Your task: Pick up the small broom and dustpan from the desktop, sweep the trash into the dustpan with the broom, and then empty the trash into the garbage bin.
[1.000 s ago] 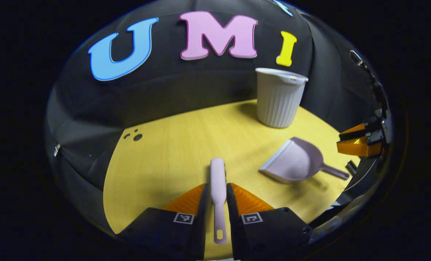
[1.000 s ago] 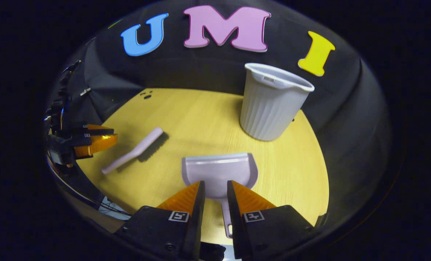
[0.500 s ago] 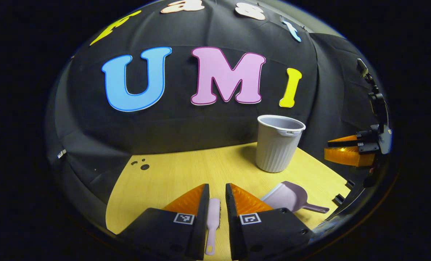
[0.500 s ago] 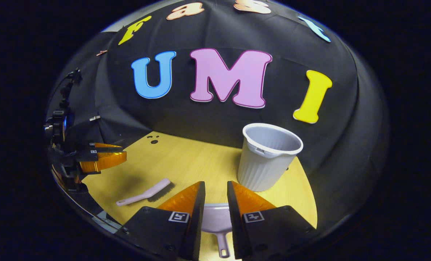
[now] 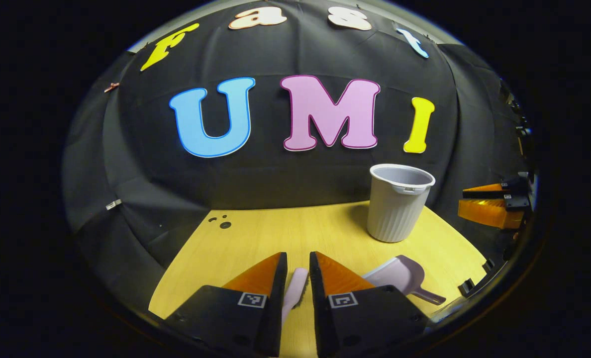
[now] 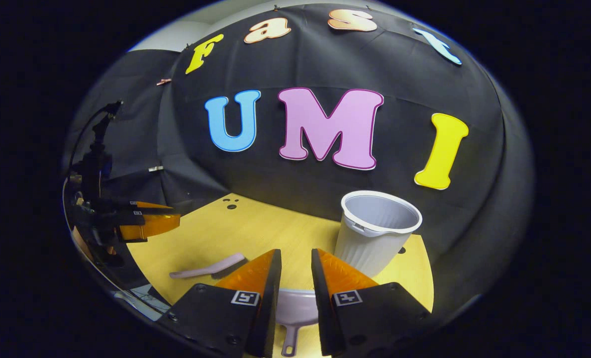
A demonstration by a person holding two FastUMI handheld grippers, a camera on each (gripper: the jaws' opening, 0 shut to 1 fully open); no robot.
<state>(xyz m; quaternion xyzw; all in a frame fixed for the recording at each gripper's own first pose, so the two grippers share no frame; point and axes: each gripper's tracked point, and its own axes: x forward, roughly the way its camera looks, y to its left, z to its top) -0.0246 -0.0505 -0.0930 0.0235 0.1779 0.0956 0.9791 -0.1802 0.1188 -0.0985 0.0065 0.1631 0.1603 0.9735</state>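
Fingers of the left gripper (image 5: 295,278) stand slightly parted above the counter (image 5: 255,238), grasping nothing; the pink broom (image 5: 295,284) lies on the counter beneath the gap between them. Fingers of the right gripper (image 6: 295,276) are likewise parted and hold nothing, with the pink dustpan (image 6: 295,308) resting on the counter below them. A grey ribbed bin (image 6: 375,233) stands upright near the dustpan, at the counter's far edge. The broom lies well apart from the bin, to its left in the right gripper view.

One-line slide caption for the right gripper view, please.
Right gripper open above the dustpan on the yellow desktop, broom lying to its left, garbage bin upright behind.
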